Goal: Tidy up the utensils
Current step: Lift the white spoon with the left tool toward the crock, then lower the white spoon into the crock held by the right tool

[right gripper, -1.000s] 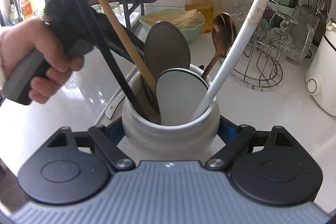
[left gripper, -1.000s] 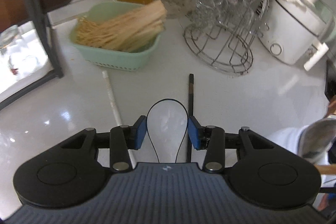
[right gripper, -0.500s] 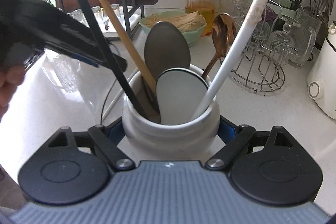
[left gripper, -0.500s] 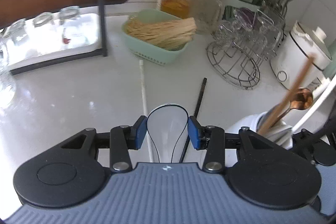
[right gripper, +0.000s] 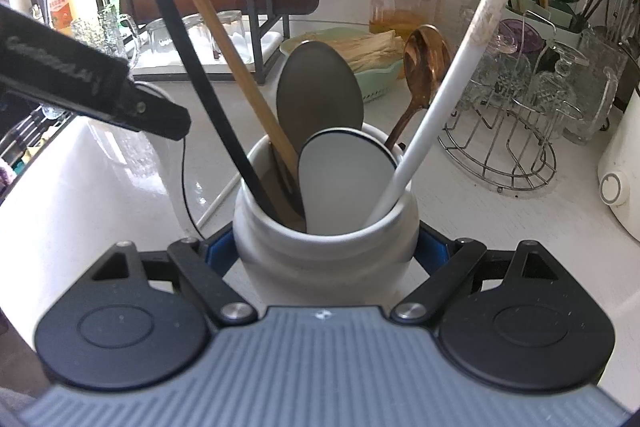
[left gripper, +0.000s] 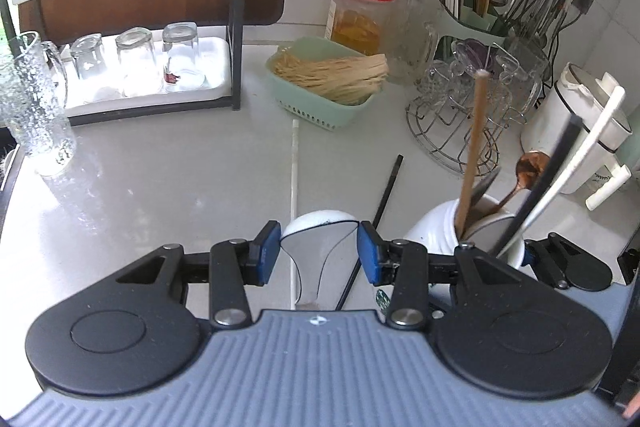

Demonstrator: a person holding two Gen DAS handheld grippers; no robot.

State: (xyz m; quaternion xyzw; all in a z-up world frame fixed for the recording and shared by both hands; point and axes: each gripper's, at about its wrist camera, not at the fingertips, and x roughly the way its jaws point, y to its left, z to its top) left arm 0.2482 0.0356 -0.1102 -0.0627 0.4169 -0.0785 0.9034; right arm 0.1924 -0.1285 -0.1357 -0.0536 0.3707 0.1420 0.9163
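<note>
Tongs on the left hand [left gripper: 319, 251] are clamped across the bowl of a white spoon [left gripper: 316, 227] with a thin black rim, blue pads pressing either side, and the spoon is lifted clear above the pale counter [left gripper: 160, 187]. Below and beyond it on the counter lie a white chopstick [left gripper: 295, 163] and a black chopstick [left gripper: 386, 189], close together but not touching, both pointing away toward a green basket [left gripper: 320, 111] piled with pale sticks. Over on the right, the right tongs [right gripper: 326, 251] are clamped around the white crock [right gripper: 326, 251], pads hugging its sides, the crock standing upright on the counter. Look inside that crock: a grey spoon [right gripper: 318, 91], a white spoon with a dark rim [right gripper: 344, 179] in front of it, a copper spoon [right gripper: 424, 63], a wooden chopstick [right gripper: 224, 43], a black chopstick [right gripper: 188, 55] and a long white handle [right gripper: 460, 59], all leaning out against the rim. From the right camera, the left tongs' dark body [right gripper: 80, 79] pokes in from the left, level with the crock's upper part and just beside it. At the back of the counter stand a jar with a red lid [left gripper: 362, 15], a wire rack of glasses [left gripper: 476, 95], a white cooker [left gripper: 576, 131] and a tray of upturned glasses [left gripper: 136, 67].
</note>
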